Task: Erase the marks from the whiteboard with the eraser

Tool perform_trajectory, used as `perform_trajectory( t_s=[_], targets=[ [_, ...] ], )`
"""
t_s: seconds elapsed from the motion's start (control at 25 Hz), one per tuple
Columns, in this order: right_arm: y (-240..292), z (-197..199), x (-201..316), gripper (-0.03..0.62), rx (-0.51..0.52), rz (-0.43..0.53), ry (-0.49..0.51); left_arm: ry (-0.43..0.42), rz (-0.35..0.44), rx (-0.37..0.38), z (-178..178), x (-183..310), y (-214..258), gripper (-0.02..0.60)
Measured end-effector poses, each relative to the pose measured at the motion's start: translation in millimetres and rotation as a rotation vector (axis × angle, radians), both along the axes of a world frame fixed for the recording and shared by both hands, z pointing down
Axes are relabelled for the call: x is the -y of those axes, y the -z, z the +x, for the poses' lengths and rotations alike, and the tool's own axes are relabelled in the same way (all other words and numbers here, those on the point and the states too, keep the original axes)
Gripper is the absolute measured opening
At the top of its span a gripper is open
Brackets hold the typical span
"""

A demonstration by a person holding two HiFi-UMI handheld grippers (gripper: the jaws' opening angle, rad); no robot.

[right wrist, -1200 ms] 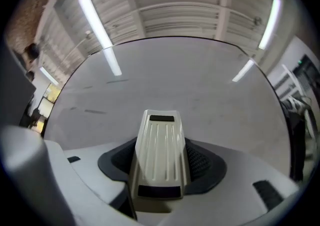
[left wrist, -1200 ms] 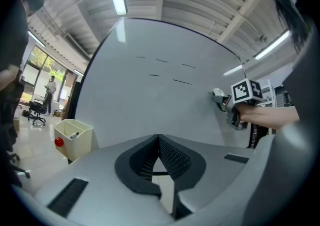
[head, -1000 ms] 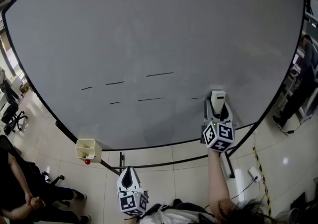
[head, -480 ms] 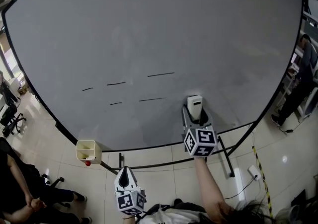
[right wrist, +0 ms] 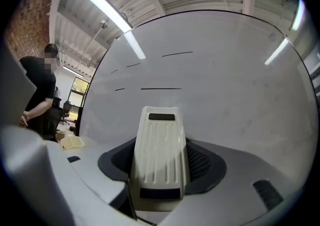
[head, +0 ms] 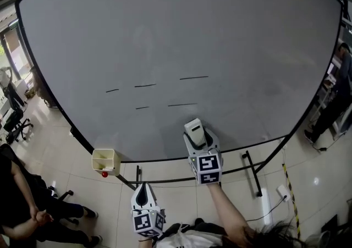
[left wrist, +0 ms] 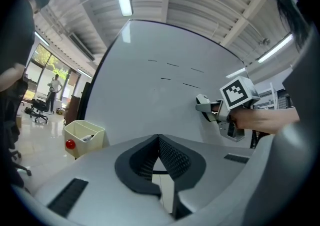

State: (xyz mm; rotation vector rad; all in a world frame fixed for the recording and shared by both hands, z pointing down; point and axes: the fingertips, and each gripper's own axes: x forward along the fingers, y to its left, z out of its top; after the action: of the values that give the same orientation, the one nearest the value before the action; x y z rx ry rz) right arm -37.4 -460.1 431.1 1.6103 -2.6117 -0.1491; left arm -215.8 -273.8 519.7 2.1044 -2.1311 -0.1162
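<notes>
A large whiteboard (head: 181, 32) fills the head view, with several short black marks (head: 182, 104) low on it. My right gripper (head: 196, 134) is shut on a white eraser (head: 193, 129), held against the board just below the lowest right mark. In the right gripper view the eraser (right wrist: 160, 150) sits between the jaws, with black marks (right wrist: 161, 88) just above its tip. My left gripper (head: 143, 196) hangs low, away from the board, with its jaws together and nothing in them; its own view shows the pads (left wrist: 170, 157) meeting.
A cream tray box (head: 105, 161) with a red ball and a marker hangs at the board's lower left edge. The board's black stand (head: 250, 172) reaches the tiled floor. A person in black (head: 22, 208) stands at the left; another is at the far right.
My right gripper has slid the eraser leftward along the board's lower part, from right of the marks to just under them. The small mark at the right is gone.
</notes>
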Motion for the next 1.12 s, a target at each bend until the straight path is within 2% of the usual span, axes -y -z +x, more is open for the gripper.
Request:
perform_trajectory(
  t_s=[0.16,0.32,0.56,0.96,1.12],
  targets=[
    [-43,23,-56,0.279,0.036,-0.099,-0.003,-0.066,-0.029,-0.007,8,-11,-11,-0.014],
    [-99,41,-127,0.278,0.026,-0.204,-0.029,-0.183,-0.036,0.023,41,-23,-19,-0.014],
    [-143,56,-223,0.279,0.070,-0.322,0.003,-0.258,-0.012,0.026,91,-71,-12,-0.014],
    [-155,101,-346,0.278,0.092,-0.357,0.056,-0.229,-0.034,0.026,153,-183,-35,-0.014],
    [-147,97,-375,0.276,0.089,-0.353,0.084,-0.204,-0.037,0.034,156,-209,-27,-0.014]
  ],
)
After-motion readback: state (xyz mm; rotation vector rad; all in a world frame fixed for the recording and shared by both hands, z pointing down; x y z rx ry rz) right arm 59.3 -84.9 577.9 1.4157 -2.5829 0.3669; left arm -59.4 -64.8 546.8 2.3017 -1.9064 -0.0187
